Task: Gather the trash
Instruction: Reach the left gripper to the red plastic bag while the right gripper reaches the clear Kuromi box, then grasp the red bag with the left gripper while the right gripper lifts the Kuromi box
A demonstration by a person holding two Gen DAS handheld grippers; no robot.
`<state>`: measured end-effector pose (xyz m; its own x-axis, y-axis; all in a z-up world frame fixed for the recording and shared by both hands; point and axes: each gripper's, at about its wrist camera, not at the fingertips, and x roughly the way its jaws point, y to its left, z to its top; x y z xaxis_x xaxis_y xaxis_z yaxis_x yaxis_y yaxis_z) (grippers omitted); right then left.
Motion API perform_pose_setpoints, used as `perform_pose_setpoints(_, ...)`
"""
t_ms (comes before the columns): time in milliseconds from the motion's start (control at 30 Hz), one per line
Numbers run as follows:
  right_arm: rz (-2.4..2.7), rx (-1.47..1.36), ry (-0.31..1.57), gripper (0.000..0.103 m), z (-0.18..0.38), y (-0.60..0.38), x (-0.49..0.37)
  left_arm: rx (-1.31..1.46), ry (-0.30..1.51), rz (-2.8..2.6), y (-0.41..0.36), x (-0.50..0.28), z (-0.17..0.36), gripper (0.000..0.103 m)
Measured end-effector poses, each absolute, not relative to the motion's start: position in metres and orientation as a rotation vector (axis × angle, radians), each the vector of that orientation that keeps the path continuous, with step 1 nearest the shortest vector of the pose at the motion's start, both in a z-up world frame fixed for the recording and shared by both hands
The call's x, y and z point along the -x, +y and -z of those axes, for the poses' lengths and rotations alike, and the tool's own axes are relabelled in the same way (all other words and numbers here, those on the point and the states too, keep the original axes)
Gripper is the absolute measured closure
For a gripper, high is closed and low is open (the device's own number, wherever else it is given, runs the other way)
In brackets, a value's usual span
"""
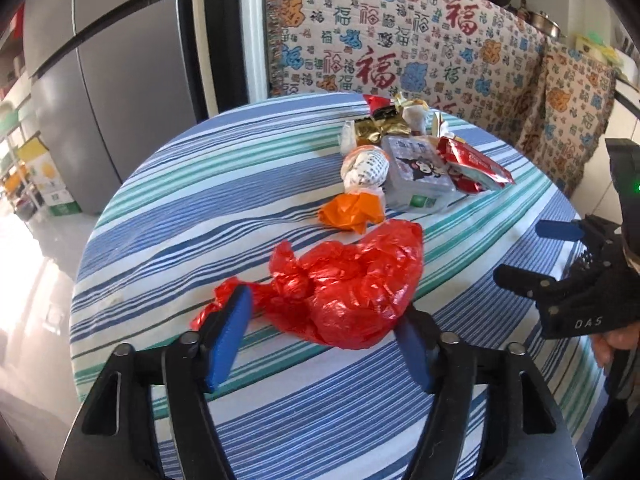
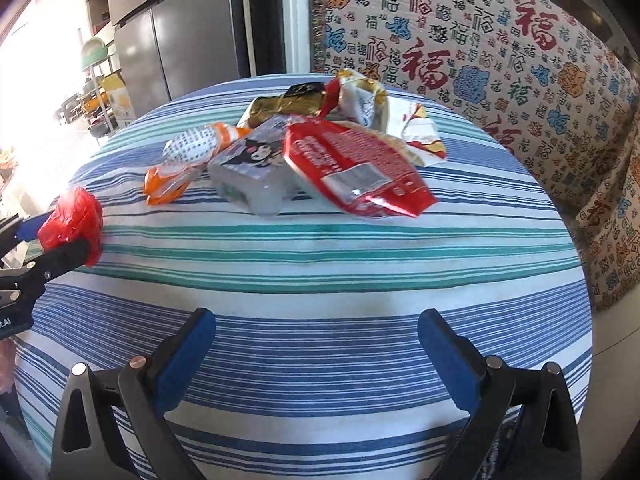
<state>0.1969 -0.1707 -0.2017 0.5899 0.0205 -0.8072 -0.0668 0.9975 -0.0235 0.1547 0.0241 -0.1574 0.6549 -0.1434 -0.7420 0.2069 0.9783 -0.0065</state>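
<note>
Now left gripper (image 1: 320,344) half-open around red plastic bag (image 1: 348,284), pads not clearly pressing; close on bunched neck. Right gripper (image 2: 316,344) wide open, empty.

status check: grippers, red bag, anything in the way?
Left gripper open around red bag. Right gripper open, empty. Wrapper pile beyond; path clear.

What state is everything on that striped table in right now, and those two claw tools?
Red plastic bag: crumpled, lying on the table between the left gripper's fingers.
Left gripper: open around the bag.
Right gripper: open, empty, over bare cloth.
Red snack packet: torn open, flattened.
Orange wrapper: crumpled.
Gold packet: creased, in the pile.
Tissue pack: lying flat.
</note>
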Motion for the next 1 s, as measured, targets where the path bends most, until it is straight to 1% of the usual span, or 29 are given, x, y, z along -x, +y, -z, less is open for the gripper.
perform_pose_setpoints(33, -0.056, 0.055, 0.946, 0.0, 0.206, -0.166, -0.2, -0.091, 0.836, 0.197, 0.023, -0.155, 0.16, 0.021)
perform_pose_setpoints(233, -0.05, 0.032, 0.941, 0.0, 0.212, -0.152, -0.227, -0.133, 0.891, 0.179, 0.012, -0.173, 0.18, 0.021)
perform_pose_setpoints(400, -0.047, 0.002, 0.936, 0.0, 0.212, -0.139, -0.263, -0.045, 0.918, 0.153, 0.029, -0.186, 0.183, 0.021)
perform_pose_setpoints(467, -0.047, 0.004, 0.934, 0.0, 0.211, -0.131, -0.274, -0.056, 0.931, 0.134, 0.035, -0.188, 0.185, 0.017)
perform_pose_setpoints(533, -0.055, -0.019, 0.924, 0.0, 0.21, -0.126, -0.283, -0.091, 0.952, 0.114, 0.041, -0.188, 0.188, 0.002)
perform_pose_setpoints(667, -0.05, -0.092, 0.909, 0.0, 0.209, -0.124, -0.294, -0.086, 0.989, 0.118, 0.056, -0.184, 0.188, 0.0)
perform_pose_setpoints(700, -0.023, -0.1, 0.906, 0.005, 0.209, -0.125, -0.295, -0.091, 0.994, 0.124, 0.058, -0.182, 0.188, 0.0)
perform_pose_setpoints(733, 0.019, -0.102, 0.896, 0.013, 0.208, -0.127, -0.293, -0.094, 0.998, 0.129, 0.058, -0.181, 0.188, 0.001)
perform_pose_setpoints(767, 0.047, -0.109, 0.886, 0.031, 0.207, -0.13, -0.292, -0.094, 1.001, 0.137, 0.06, -0.18, 0.187, 0.001)
perform_pose_setpoints(800, 0.066, -0.121, 0.875, 0.036, 0.206, -0.135, -0.29, -0.094, 0.982, 0.156, 0.06, -0.179, 0.187, 0.001)
perform_pose_setpoints(900, 0.042, -0.115, 0.879, 0.036, 0.207, -0.142, -0.281, -0.052, 0.99, 0.194, 0.063, -0.174, 0.183, 0.001)
perform_pose_setpoints(1000, 0.023, -0.068, 0.886, 0.036, 0.207, -0.146, -0.262, 0.063, 0.988, 0.256, 0.07, -0.171, 0.177, 0.001)
